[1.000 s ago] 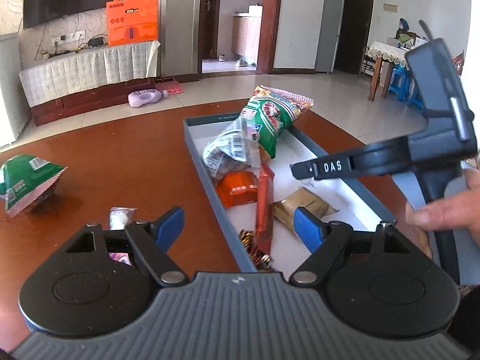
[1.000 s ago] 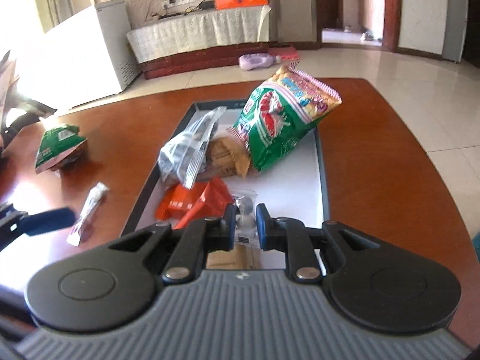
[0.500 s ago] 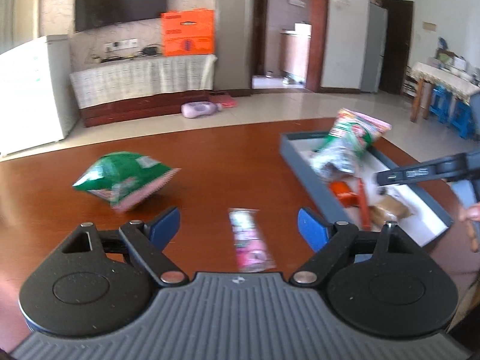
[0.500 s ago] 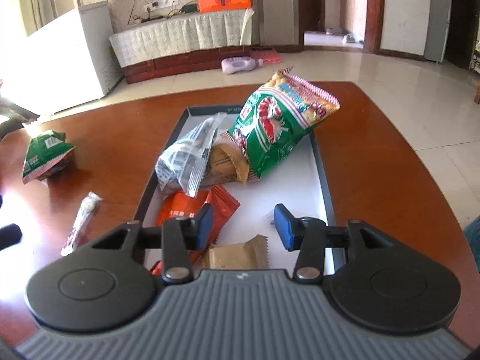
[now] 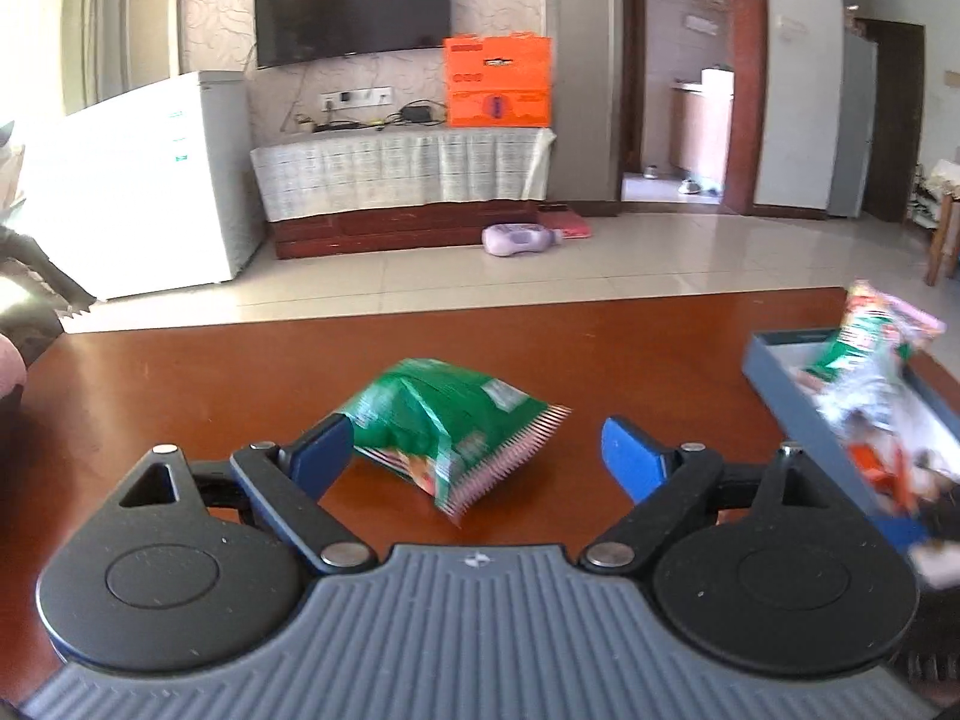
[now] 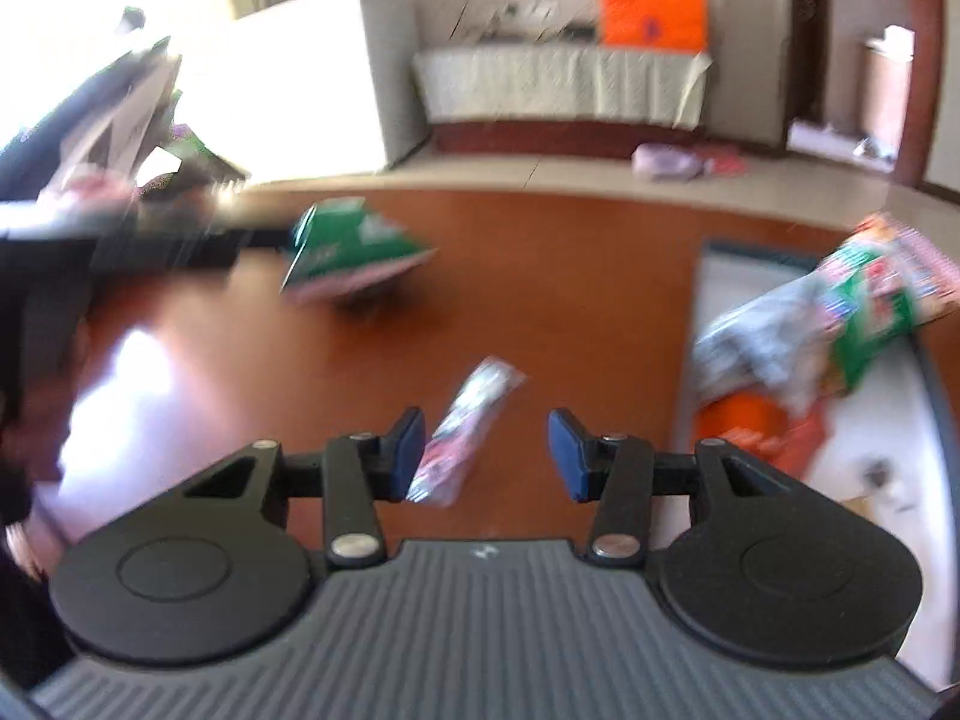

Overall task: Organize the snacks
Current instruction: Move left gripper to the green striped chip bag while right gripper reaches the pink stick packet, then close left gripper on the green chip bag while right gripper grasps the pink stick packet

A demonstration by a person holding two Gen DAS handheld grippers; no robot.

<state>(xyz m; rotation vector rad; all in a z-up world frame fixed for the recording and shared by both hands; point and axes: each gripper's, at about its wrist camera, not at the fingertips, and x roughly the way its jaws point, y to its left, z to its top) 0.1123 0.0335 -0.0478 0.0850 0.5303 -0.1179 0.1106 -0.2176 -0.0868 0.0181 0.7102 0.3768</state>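
Both tongs swung left from the tray (image 5: 798, 396): left (image 5: 474, 456) faces the green bag (image 5: 444, 420), right (image 6: 487, 450) the pink packet (image 6: 468, 426).

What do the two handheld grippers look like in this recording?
Both look alike: the left gripper and right gripper each have blue finger pads on black linkage arms with silver pivot screws, two round black housings and a ribbed grey body. No cables or sleeves show.
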